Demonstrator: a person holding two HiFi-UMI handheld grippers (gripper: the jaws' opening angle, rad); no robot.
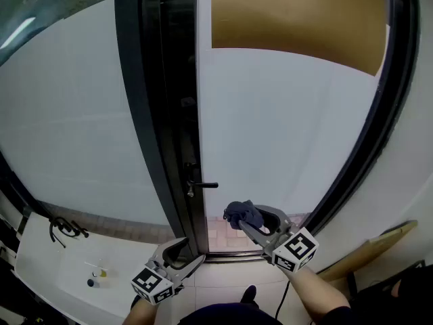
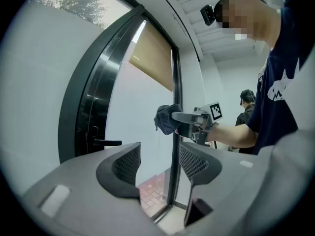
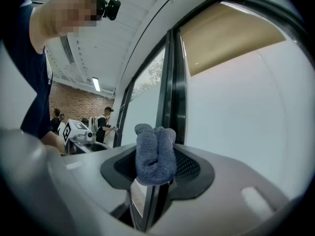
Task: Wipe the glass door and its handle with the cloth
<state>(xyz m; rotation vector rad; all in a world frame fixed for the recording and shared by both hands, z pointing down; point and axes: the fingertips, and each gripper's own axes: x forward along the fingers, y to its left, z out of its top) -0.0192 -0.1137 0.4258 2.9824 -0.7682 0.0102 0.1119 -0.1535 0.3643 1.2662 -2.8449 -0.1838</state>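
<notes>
A frosted glass door (image 1: 284,134) in a black frame stands ahead, with a black lever handle (image 1: 203,185) on its left edge. My right gripper (image 1: 238,217) is shut on a bunched blue-grey cloth (image 1: 242,213), held just off the lower glass, right of and below the handle. From the right gripper view the cloth (image 3: 156,154) bulges between the jaws, with the door frame (image 3: 173,102) straight ahead. My left gripper (image 1: 186,252) hangs lower, by the frame's foot, open and empty. Its own view shows the handle (image 2: 107,142), the cloth (image 2: 167,119) and the right gripper (image 2: 194,123).
A tan blind (image 1: 298,19) covers the door's upper glass. A fixed frosted pane (image 1: 74,120) lies left of the frame. A white ledge (image 1: 54,263) at lower left carries a black cable and small items. A board (image 1: 369,249) leans at lower right. People stand in the room behind.
</notes>
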